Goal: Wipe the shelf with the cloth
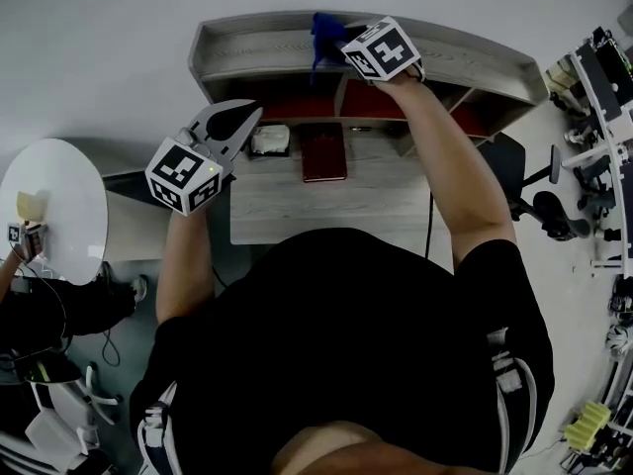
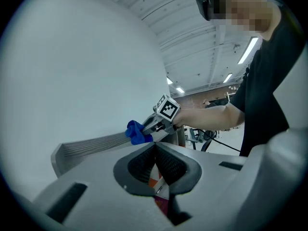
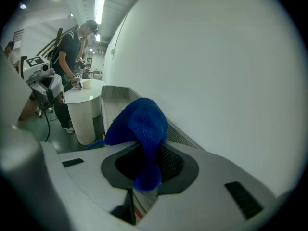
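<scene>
The grey wooden shelf (image 1: 267, 49) has a raised rim and runs along the white wall at the top of the head view. My right gripper (image 1: 338, 44) is over its top board, shut on a blue cloth (image 1: 323, 30). In the right gripper view the cloth (image 3: 140, 124) bunches between the jaws and droops over them, with the shelf top (image 3: 113, 102) beyond. My left gripper (image 1: 241, 119) hovers lower, at the shelf's left front, shut and holding nothing. The left gripper view shows the shelf (image 2: 91, 143), the cloth (image 2: 137, 133) and the right gripper beyond its own jaws (image 2: 155, 149).
Under the shelf a desk (image 1: 297, 206) carries a dark red book (image 1: 323, 152) and a white object (image 1: 269, 140). A round white table (image 1: 54, 206) stands at the left, where another person (image 3: 72, 47) stands. An office chair (image 1: 539, 201) is at the right.
</scene>
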`<state>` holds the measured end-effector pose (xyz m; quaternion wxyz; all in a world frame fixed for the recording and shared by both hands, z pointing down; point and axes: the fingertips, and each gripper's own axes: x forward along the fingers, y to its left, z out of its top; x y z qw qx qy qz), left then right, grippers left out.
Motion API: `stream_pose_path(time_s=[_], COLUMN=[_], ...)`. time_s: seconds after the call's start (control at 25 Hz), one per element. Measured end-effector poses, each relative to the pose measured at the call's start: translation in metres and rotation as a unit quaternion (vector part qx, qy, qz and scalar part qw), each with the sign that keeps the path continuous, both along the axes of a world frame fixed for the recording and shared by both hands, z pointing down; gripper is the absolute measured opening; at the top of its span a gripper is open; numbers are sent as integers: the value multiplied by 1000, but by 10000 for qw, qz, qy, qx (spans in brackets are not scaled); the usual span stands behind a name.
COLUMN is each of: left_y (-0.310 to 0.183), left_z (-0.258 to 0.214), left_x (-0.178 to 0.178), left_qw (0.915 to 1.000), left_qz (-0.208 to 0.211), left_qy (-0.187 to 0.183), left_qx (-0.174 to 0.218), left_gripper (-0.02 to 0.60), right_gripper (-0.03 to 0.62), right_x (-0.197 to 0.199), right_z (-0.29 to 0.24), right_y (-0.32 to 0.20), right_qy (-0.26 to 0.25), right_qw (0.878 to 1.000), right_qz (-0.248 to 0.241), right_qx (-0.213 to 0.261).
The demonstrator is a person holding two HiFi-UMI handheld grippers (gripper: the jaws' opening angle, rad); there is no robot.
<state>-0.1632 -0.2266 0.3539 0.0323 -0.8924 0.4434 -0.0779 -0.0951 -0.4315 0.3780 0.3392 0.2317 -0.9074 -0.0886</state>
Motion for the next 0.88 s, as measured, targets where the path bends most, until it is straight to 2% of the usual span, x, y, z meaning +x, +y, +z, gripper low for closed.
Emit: stream_pose_path(time_s=[0.52, 0.88], left_y=[-28, -42], left_z=[2, 8], left_x=[85, 133], left_qw=[9987, 9976], left_qz=[501, 687], left_qy=[-16, -24], left_qx=[-34, -95], left_gripper=[17, 17], right_gripper=[71, 71], right_x=[120, 193], right_z=[2, 2], right_y=[-33, -54], right_qy=[-56, 14], right_qw=[9975, 9939], right_qz=[706, 1100], right_qx=[-44, 19])
